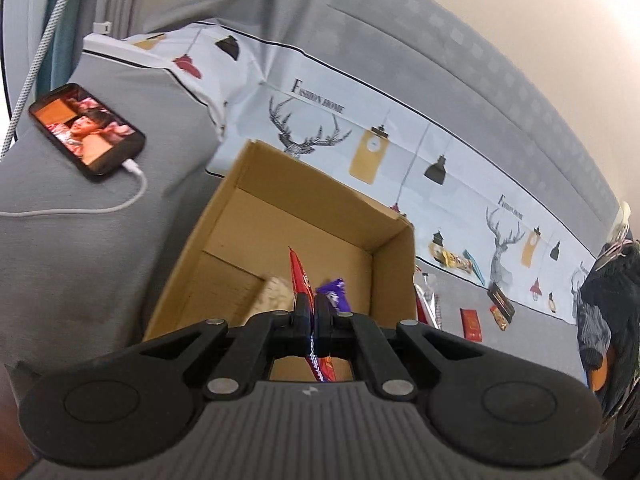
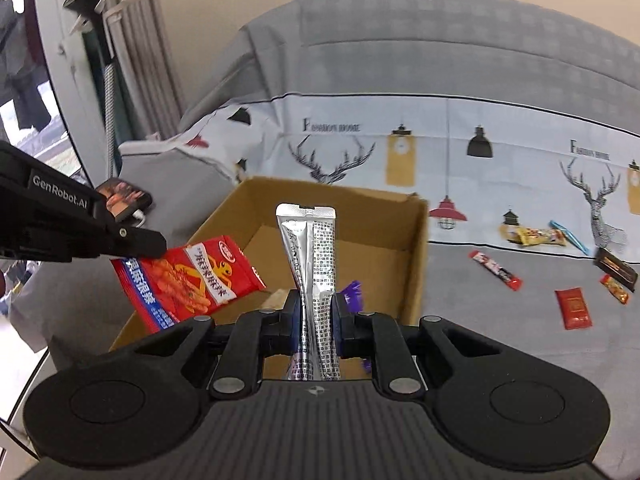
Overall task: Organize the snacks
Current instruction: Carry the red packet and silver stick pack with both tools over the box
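Observation:
An open cardboard box (image 1: 320, 200) stands on the grey bed. My left gripper (image 1: 311, 312) is shut on a red snack bag (image 1: 299, 280), seen edge-on and hanging over the box. In the right wrist view the same red bag (image 2: 192, 280) hangs from the left gripper (image 2: 156, 245) above the box's left rim. My right gripper (image 2: 316, 308) is shut on an upright silver pouch (image 2: 316, 256) over the box (image 2: 418, 256). Inside the box lie a purple wrapper (image 1: 334, 292) and a beige snack (image 1: 276, 294).
Several small snack packets lie on the bed to the right of the box, among them a red stick (image 2: 496, 270) and a red sachet (image 2: 573, 307). A phone (image 1: 86, 132) on a white cable rests on a pillow to the left. Dark clothing (image 1: 608, 312) lies far right.

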`<state>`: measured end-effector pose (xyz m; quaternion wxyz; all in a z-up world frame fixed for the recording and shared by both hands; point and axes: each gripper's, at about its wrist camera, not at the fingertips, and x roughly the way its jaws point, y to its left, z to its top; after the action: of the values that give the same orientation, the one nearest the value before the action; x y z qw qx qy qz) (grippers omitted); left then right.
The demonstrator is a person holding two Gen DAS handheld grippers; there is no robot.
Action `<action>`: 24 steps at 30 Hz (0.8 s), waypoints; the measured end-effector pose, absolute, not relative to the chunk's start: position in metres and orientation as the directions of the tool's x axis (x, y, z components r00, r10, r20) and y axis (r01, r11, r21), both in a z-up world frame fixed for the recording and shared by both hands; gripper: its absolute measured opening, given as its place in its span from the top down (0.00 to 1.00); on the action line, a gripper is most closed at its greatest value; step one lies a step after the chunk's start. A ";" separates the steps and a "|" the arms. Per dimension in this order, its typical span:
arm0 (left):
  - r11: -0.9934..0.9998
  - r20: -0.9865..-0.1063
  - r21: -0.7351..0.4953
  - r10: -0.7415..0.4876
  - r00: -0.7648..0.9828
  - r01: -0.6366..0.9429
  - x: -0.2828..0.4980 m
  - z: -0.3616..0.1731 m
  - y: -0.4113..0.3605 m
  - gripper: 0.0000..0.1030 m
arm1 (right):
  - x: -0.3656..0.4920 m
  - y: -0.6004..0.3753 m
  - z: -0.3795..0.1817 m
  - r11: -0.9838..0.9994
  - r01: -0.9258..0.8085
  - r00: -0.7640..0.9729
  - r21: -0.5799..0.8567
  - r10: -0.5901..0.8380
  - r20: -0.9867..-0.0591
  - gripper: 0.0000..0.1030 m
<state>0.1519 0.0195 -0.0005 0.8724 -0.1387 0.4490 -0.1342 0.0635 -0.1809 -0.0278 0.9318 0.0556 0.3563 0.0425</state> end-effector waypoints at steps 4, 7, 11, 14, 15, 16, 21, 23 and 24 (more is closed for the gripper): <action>0.928 -0.751 -0.359 -0.348 0.560 0.096 0.157 -0.006 0.031 0.99 | 0.070 -0.169 -0.032 0.991 -0.054 0.728 0.124 0.124 -0.674 0.84; 0.932 -0.758 -0.350 -0.340 0.556 0.091 0.162 -0.012 0.035 0.99 | 0.076 -0.163 -0.037 0.991 -0.061 0.718 0.117 0.125 -0.685 0.84; 0.932 -0.764 -0.352 -0.341 0.548 0.088 0.169 -0.021 0.038 0.99 | 0.084 -0.160 -0.041 0.991 -0.060 0.708 0.117 0.125 -0.695 0.84; 0.933 -0.765 -0.345 -0.341 0.547 0.099 0.172 -0.025 0.036 0.99 | 0.088 -0.161 -0.046 0.992 -0.058 0.702 0.112 0.121 -0.702 0.84; 0.934 -0.766 -0.342 -0.340 0.545 0.102 0.174 -0.027 0.035 0.99 | 0.090 -0.161 -0.048 0.992 -0.057 0.699 0.112 0.120 -0.705 0.84; 0.934 -0.768 -0.341 -0.340 0.543 0.104 0.176 -0.028 0.034 0.99 | 0.092 -0.161 -0.050 0.992 -0.055 0.697 0.112 0.119 -0.708 0.84; 0.935 -0.776 -0.337 -0.340 0.531 0.107 0.183 -0.035 0.032 0.99 | 0.098 -0.162 -0.058 0.992 -0.046 0.685 0.120 0.118 -0.719 0.84; 0.938 -0.780 -0.328 -0.335 0.528 0.112 0.185 -0.038 0.030 0.99 | 0.100 -0.162 -0.060 0.992 -0.045 0.682 0.122 0.120 -0.722 0.84; 0.940 -0.782 -0.322 -0.332 0.527 0.113 0.186 -0.039 0.029 0.99 | 0.101 -0.163 -0.062 0.991 -0.043 0.680 0.123 0.119 -0.723 0.84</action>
<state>0.1857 0.0286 -0.0390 0.8660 -0.1165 0.4690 -0.1285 0.1011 -0.1626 -0.0620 0.9153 0.0480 0.3975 0.0442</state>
